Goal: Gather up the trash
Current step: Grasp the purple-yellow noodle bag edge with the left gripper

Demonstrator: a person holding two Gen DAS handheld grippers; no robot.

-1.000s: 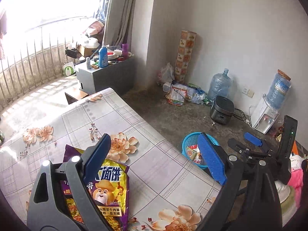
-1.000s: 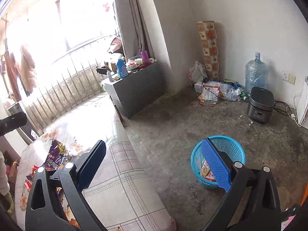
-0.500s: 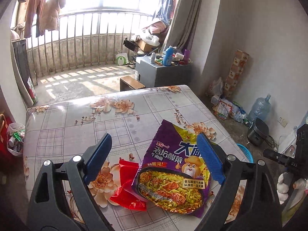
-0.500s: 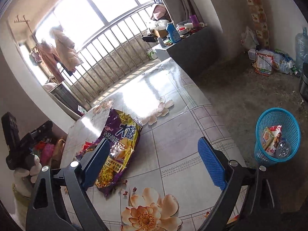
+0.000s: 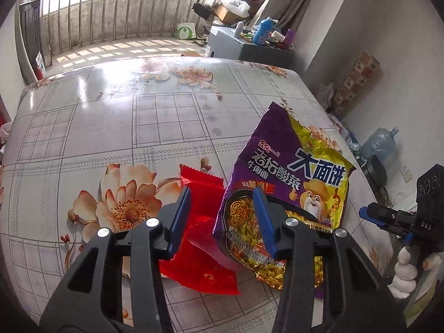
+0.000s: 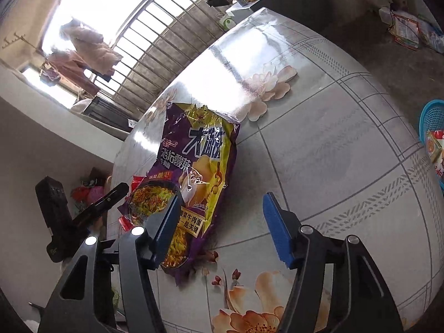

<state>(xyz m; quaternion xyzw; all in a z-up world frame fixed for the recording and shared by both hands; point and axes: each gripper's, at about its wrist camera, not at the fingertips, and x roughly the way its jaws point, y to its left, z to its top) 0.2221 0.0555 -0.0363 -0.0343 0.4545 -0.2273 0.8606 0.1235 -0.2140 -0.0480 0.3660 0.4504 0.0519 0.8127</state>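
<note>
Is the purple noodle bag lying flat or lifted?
Partly lifted: the purple noodle bag rests on the red wrapper, its top edge raised off the table.

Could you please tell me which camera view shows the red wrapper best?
The left wrist view: the red wrapper lies large between the left gripper jaws. The right wrist view shows only slivers beside the purple noodle packet.

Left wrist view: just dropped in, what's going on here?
A person with two handheld grippers is clearing trash off the floral table. The left gripper, open, straddles a red wrapper and the edge of the purple noodle bag. The right gripper is open beside the bag, grasping nothing. A blue basket waits on the floor.
</note>
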